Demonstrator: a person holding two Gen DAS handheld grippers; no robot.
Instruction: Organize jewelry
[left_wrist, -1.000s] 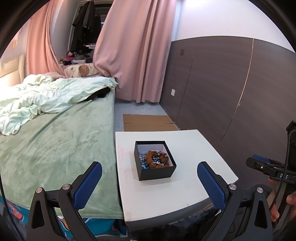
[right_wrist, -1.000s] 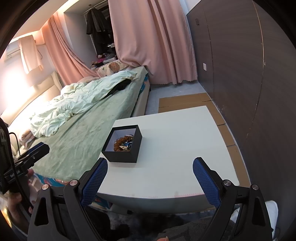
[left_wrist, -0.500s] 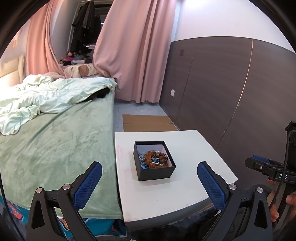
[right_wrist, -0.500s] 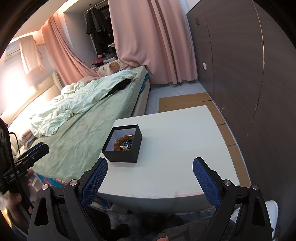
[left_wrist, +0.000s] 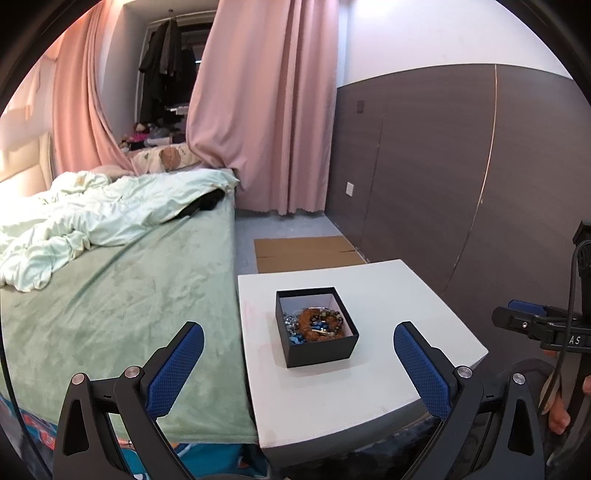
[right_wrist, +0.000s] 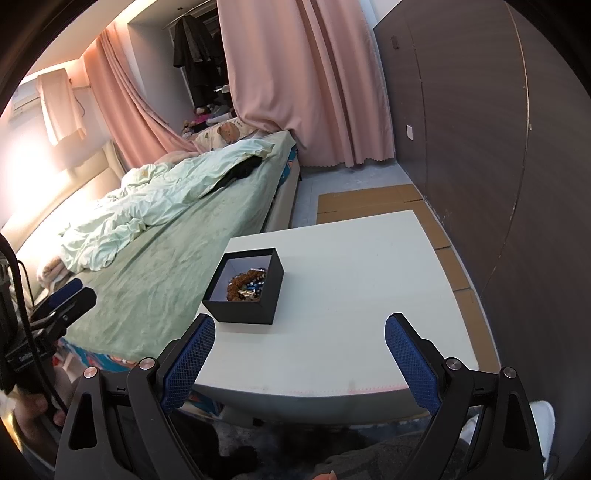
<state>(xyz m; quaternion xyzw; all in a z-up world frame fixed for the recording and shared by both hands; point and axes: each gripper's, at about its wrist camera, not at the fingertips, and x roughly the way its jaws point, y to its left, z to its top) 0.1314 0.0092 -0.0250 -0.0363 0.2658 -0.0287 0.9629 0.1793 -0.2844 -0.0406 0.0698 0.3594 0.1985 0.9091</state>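
The black box (left_wrist: 317, 326) stands on the white surface (left_wrist: 369, 384), toward its bed-side edge. Mixed jewelry (left_wrist: 314, 326) lies heaped inside the box.

The left gripper (left_wrist: 298, 363) has fingers spread wide and empty; the box sits ahead, centred between them. The right gripper (right_wrist: 300, 356) is equally wide and empty; the box lies ahead and left of its centreline. Judged nearer and better aligned: the left.

black box (left_wrist: 317, 347), white table (left_wrist: 369, 387), pink curtain (left_wrist: 266, 110)
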